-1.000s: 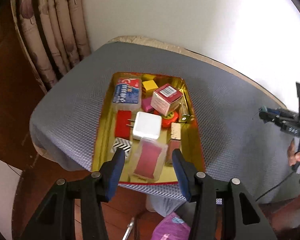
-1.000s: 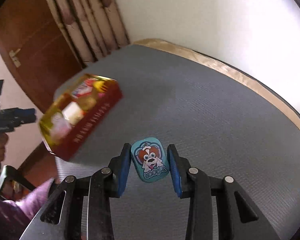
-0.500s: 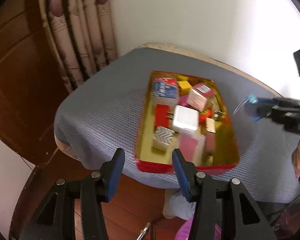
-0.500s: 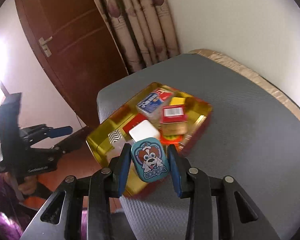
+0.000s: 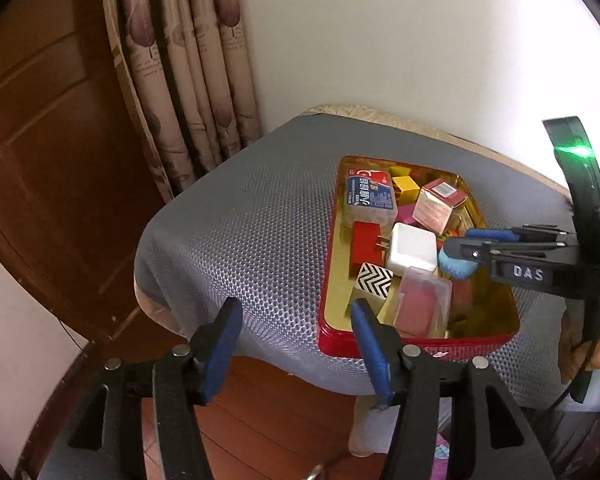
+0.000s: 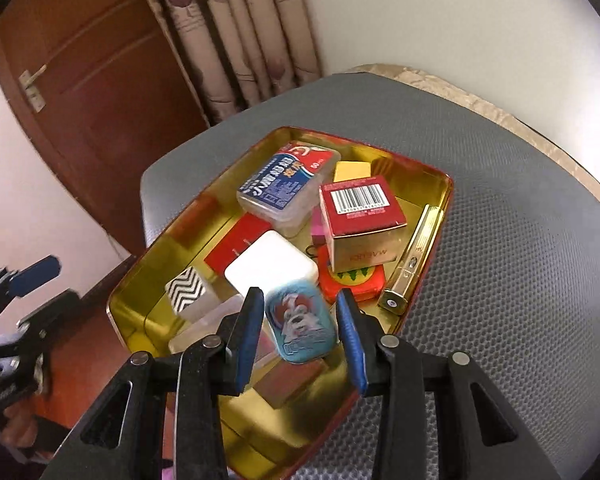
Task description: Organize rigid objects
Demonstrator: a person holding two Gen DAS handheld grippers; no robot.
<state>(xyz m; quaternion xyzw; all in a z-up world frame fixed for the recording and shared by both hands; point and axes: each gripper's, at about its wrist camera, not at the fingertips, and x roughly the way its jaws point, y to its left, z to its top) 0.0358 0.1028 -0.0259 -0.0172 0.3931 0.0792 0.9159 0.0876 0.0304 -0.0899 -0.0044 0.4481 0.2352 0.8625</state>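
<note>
Black left tool and right tool (blue pads, silver screws, white "DAS").
</note>
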